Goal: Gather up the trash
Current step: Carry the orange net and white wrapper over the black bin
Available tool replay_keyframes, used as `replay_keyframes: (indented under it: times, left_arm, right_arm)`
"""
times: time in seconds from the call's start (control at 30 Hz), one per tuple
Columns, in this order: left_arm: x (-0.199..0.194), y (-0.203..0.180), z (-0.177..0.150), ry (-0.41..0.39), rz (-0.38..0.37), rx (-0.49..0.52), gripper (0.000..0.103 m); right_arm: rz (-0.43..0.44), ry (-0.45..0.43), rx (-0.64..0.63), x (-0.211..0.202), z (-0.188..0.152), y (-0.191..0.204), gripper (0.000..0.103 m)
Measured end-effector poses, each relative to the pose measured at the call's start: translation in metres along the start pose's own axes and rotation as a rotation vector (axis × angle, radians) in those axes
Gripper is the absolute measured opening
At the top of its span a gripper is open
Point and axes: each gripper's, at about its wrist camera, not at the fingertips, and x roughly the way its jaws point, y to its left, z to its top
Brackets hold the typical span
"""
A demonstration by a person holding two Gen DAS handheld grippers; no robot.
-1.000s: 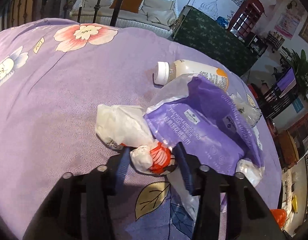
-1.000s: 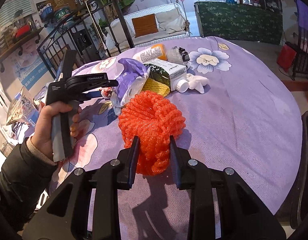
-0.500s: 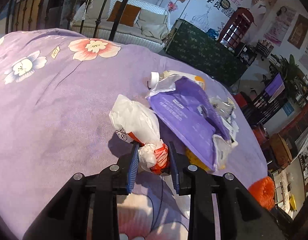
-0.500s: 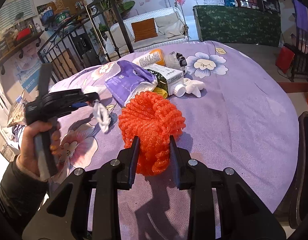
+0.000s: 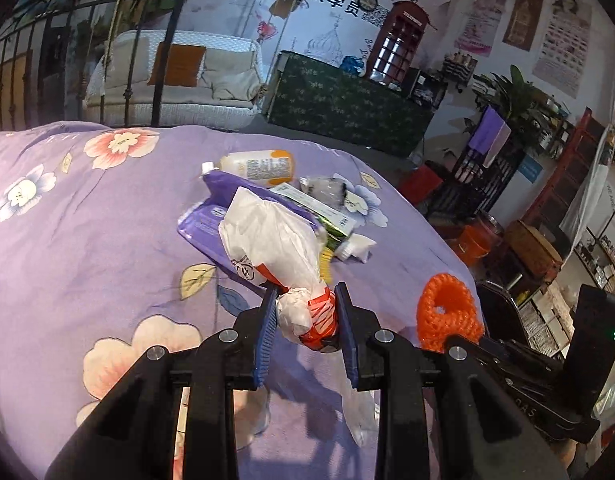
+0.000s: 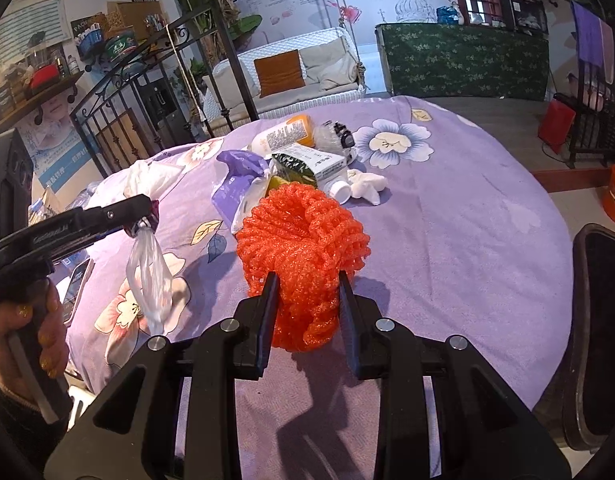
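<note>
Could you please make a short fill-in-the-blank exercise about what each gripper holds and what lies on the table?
1. The right gripper is shut on the ____ foam net.
2. The left gripper holds a crumpled white ____ bag.
3. The tablecloth is ____ with flowers.
4. The white bottle lies on its ____.

Answers: orange; plastic; purple; side

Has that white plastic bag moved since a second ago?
Yes. The white plastic bag, pinched in the left gripper, lay on the purple tablecloth beside the purple packet; now it hangs lifted off the cloth, away from the pile.
</note>
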Motion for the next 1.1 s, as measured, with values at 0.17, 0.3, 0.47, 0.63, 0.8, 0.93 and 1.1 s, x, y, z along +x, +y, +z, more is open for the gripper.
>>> replay_keyframes:
  times: [0.17,0.3,0.47,0.63,0.8,0.93,1.1]
  left_arm:
    - [0.017,-0.036,-0.012,0.043,-0.085,0.066,0.028]
    - [0.032,-0.068,-0.016,0.079,-0.167,0.125,0.028]
    - [0.047,-0.101,-0.015,0.098,-0.255,0.202,0.028]
    - [0.063,-0.141,-0.013,0.109,-0.330,0.281,0.028]
    - [0.074,-0.168,-0.018,0.129,-0.373,0.332,0.028]
    - [0.082,-0.185,-0.026,0.150,-0.391,0.353,0.028]
    - [0.091,-0.194,-0.031,0.180,-0.403,0.366,0.028]
  right_arm:
    - [-0.077,-0.024,0.027,-0.016,-0.003,-0.025,0.029]
    - [-0.147,-0.048,0.071,-0.031,-0.005,-0.052,0.029]
    - [-0.291,-0.084,0.164,-0.061,-0.013,-0.105,0.029]
    - [-0.440,-0.110,0.259,-0.093,-0.021,-0.158,0.029]
    - [-0.548,-0.095,0.334,-0.104,-0.030,-0.201,0.029]
    - [-0.581,-0.068,0.392,-0.099,-0.038,-0.231,0.029]
    - [-0.615,-0.012,0.465,-0.082,-0.050,-0.258,0.030]
